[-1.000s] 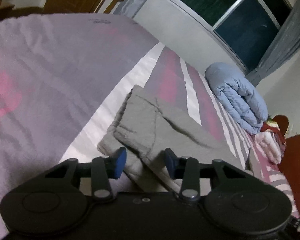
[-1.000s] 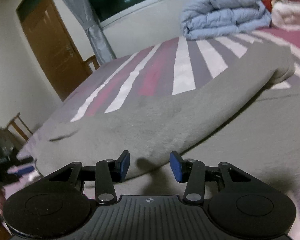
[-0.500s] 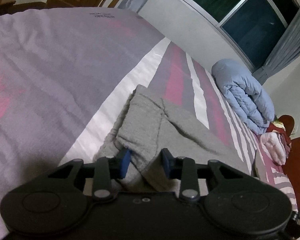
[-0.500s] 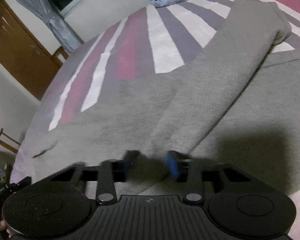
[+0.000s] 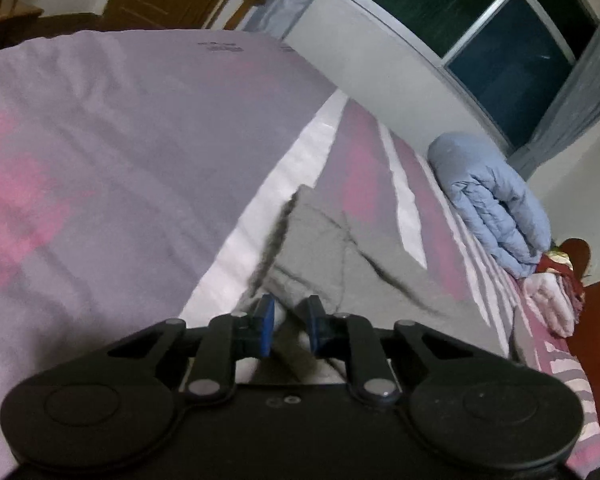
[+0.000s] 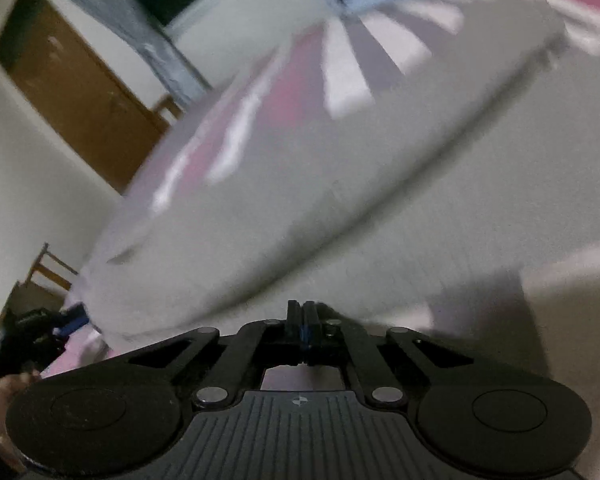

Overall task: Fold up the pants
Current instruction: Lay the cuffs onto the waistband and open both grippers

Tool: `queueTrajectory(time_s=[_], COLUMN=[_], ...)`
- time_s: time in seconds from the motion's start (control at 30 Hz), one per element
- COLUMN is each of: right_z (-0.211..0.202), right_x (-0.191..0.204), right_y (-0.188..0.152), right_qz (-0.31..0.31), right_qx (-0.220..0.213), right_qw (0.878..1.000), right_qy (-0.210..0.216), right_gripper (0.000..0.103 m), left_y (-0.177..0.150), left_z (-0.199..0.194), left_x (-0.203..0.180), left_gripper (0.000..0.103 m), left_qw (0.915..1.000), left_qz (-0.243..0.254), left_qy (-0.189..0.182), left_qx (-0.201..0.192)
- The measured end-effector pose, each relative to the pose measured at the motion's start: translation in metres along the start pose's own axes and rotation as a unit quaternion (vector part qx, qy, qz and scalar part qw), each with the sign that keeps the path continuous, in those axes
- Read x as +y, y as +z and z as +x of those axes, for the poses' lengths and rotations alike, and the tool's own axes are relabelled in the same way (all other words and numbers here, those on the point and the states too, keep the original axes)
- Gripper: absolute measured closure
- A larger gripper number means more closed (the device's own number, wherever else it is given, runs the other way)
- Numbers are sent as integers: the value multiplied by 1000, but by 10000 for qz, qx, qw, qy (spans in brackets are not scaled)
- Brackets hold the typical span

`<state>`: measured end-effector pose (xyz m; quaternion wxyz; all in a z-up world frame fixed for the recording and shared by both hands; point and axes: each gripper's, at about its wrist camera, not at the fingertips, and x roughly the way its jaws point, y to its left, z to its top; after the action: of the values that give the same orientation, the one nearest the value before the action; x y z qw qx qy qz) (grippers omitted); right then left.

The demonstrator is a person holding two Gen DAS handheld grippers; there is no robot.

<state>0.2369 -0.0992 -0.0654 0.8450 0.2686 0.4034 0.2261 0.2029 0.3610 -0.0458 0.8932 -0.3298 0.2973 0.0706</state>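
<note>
The blue-padded fingers (image 5: 265, 324) of the left gripper (image 5: 288, 326) stand a little apart with a fold of the grey fleece pants (image 5: 340, 256) between them; whether the pads already bite the cloth cannot be told. The right gripper (image 6: 303, 326) has its fingers pressed together at the near edge of the same grey pants (image 6: 340, 200), apparently pinching a thin layer, though that view is smeared by motion. The pants lie partly doubled on the bed with the pink, white and mauve striped sheet (image 5: 100, 140), just in front of both grippers, one leg running away toward the far right. The step in hand looks like taking hold of the near end for a fold. The next move calls for the left fingers to close firmly, then both ends to travel together and evenly so the layers land square. A folded pale-blue quilt (image 5: 488, 208) sits far right under the dark window (image 5: 480, 28). Small dark print (image 5: 220, 46) marks the sheet's far edge, too small to read.
</note>
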Motion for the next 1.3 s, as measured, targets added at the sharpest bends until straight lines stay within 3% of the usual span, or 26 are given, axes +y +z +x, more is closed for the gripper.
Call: queueTrajectory(time_s=[0.03, 0.1, 0.13, 0.17, 0.23, 0.3, 0.43, 0.63, 0.77, 0.8, 0.83, 0.93, 1.03, 1.17, 1.3], right_z=[-6, -17, -17, -17, -13, -9, -3, 10, 27, 29, 31, 11, -10, 11, 7], right_x=[-1, 0, 3, 3, 6, 5, 6, -4, -5, -4, -3, 10, 17, -10, -17], right_y=[1, 6, 10, 14, 25, 31, 47, 63, 71, 74, 77, 84, 81, 59, 46], right_qz=[67, 106, 144, 184, 194, 257, 569, 1042, 1059, 1045, 1012, 619, 300, 569, 613], right_qx=[-129, -429, -432, -432, -517, -603, -599, -378, -317, -301, -256, -613, -807, -247, -241], right_qw=[9999, 9990, 9990, 9989, 9984, 9977, 9964, 9938, 9938, 9940, 9945, 9961, 9960, 9980, 9978], right_qy=[38, 17, 23, 15, -115, -143, -167, -29, -133, -143, -113, 139, 231, -69, 33], right_gripper=[102, 101, 94, 89, 61, 51, 51, 51, 52, 70, 94, 94, 95, 94, 94], left_y=[-1, 0, 0, 1, 2, 2, 3, 3, 5, 6, 7, 10, 8, -11, -14], left_z=[-4, -9, -10, -9, -3, 5, 11, 30, 40, 39, 36, 15, 10, 19, 14], left_x=[-1, -8, -11, -13, -15, -15, -8, -4, -1, -3, -4, -12, -16, -1, 1], left_gripper=[96, 61, 56, 55, 55, 58, 63, 66, 80, 82, 83, 85, 85, 85, 85], left_qw=[9999, 9999, 9998, 9997, 9999, 9999, 9994, 9980, 9973, 9978, 9981, 9977, 9989, 9994, 9994], left_qz=[0, 122, 163, 184, 140, 30, -297, -523, -657, -608, -569, -437, -182, -289, -263], left_qy=[-106, -87, -69, -89, -74, 30, -163, -247, -201, -191, -205, -476, -398, -207, -217], left_qx=[-32, -78, -105, -108, -11, 97, -42, 270, 252, 205, 142, -188, -186, 55, 7])
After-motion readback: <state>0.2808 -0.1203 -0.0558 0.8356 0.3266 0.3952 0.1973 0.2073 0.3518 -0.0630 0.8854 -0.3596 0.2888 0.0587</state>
